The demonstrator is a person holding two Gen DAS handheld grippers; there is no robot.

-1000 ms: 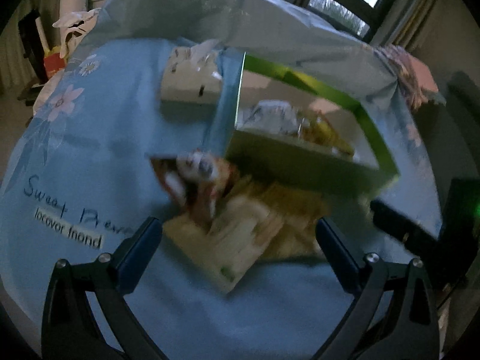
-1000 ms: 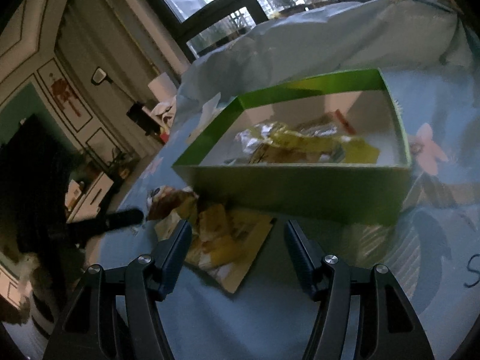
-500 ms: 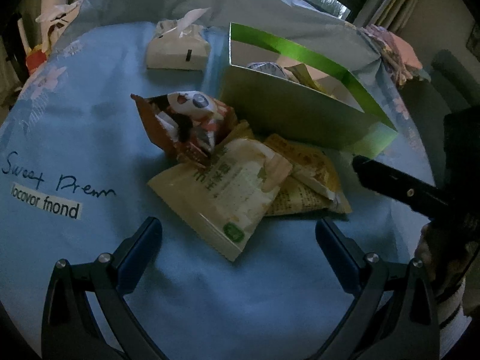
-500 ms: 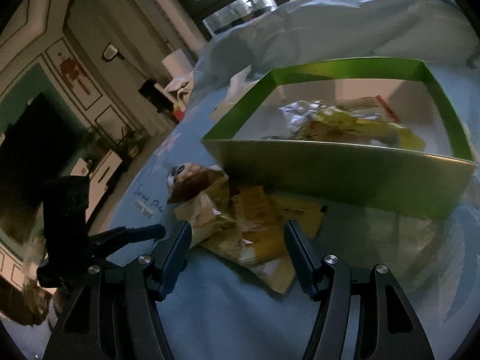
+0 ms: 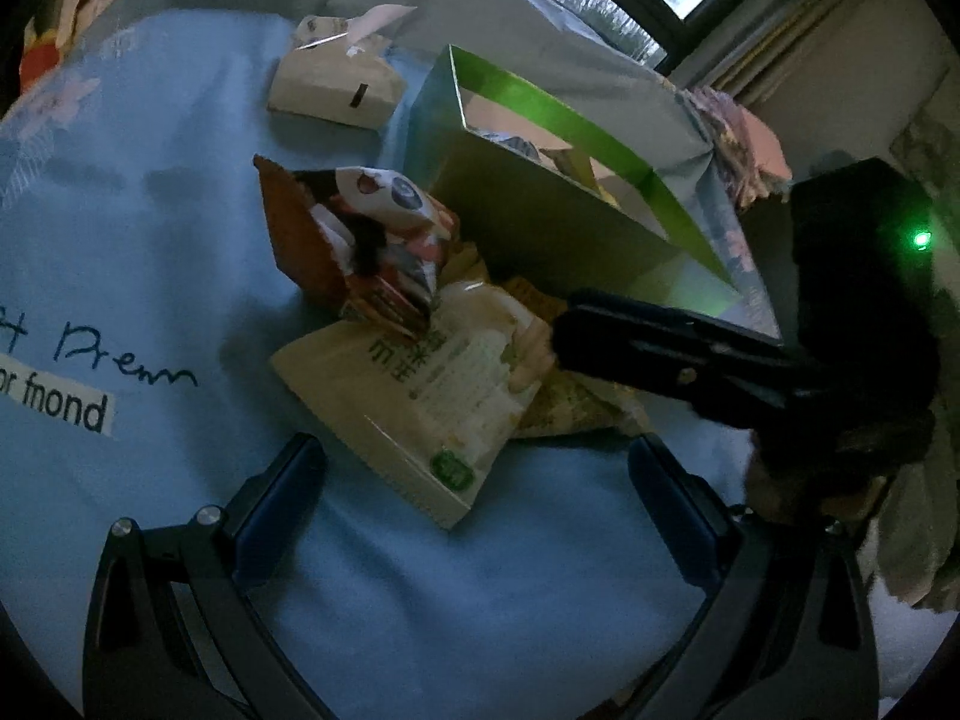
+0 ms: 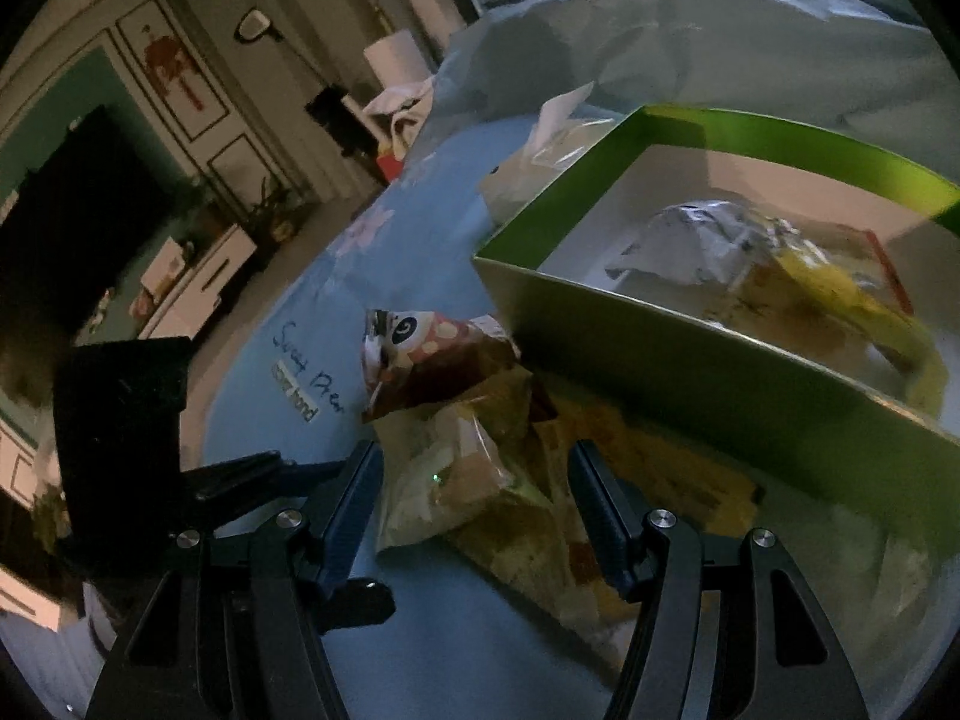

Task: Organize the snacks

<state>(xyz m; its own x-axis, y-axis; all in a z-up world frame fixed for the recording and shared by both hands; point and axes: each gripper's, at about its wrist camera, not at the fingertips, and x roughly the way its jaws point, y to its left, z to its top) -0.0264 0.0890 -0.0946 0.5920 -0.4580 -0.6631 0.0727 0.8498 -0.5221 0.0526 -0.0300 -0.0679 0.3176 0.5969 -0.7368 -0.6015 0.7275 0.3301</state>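
Snacks (image 5: 420, 396) lie piled on the blue-covered counter (image 5: 150, 240) at centre frame, beside the green box (image 6: 690, 384) holding a few packets. Both your grippers, left (image 5: 474, 480) and right (image 6: 474, 498), have released fingers, grasping nothing.

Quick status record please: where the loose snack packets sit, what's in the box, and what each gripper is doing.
loose packets: pale packet, red cartoon packet, yellow packets, piled on blue cloth against the box
green box: open, some snacks inside
left gripper: open, empty, short of the pile
right gripper: open, fingers either side of the pale packet, not gripping
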